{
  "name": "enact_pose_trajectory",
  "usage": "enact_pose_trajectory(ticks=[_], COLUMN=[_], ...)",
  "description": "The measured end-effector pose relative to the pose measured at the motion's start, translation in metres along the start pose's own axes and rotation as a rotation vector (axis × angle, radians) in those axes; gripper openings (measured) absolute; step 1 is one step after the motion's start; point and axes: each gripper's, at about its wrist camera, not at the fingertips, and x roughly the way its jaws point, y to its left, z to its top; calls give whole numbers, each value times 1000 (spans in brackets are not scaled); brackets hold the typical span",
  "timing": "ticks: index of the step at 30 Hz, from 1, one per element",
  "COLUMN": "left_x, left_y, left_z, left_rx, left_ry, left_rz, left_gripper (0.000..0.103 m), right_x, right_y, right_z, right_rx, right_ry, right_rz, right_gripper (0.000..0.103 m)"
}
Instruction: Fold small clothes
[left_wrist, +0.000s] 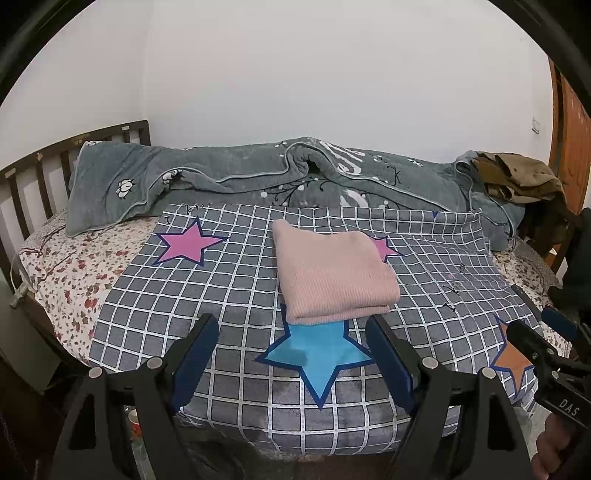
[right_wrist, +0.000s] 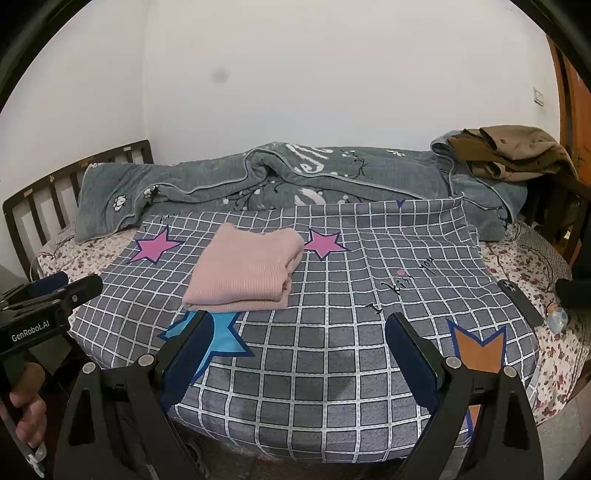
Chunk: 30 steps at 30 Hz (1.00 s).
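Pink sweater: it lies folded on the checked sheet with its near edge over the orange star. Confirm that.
Wrong star. The folded pink sweater lies on the checked sheet with its near edge over the blue star, as the left wrist view shows; the orange star sits apart.

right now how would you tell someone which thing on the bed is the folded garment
Find the grey checked sheet with stars spread over the bed. Near its middle lies the pink knitted garment, folded into a neat rectangle, plain and ribbed, unlike the rumpled grey blanket behind.
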Motion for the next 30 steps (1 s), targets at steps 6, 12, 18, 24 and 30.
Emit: enact_pose_trajectory(ticks=[6, 12, 18, 24, 30], left_x=[-1, 0, -1, -2, -3], left_y=[2, 3, 3, 1, 1], left_z=[0, 1, 3, 6, 7], left_rx=[-9, -8, -7, -9, -9], left_ry=[-1, -1, -4, -7, -10], left_rz=[-5, -7, -4, -3, -4], left_gripper=[81, 81, 81, 81, 81], right_x=[-1, -1, -2, -3, -3], right_y=[0, -1, 0, 0, 1], right_z=[0, 0, 0, 1, 1], right_rx=[5, 7, 9, 10, 11], right_ry=[3, 0, 1, 0, -1], right_rz=[1, 1, 1, 1, 2], right_gripper=[93, 93, 93, 93, 93])
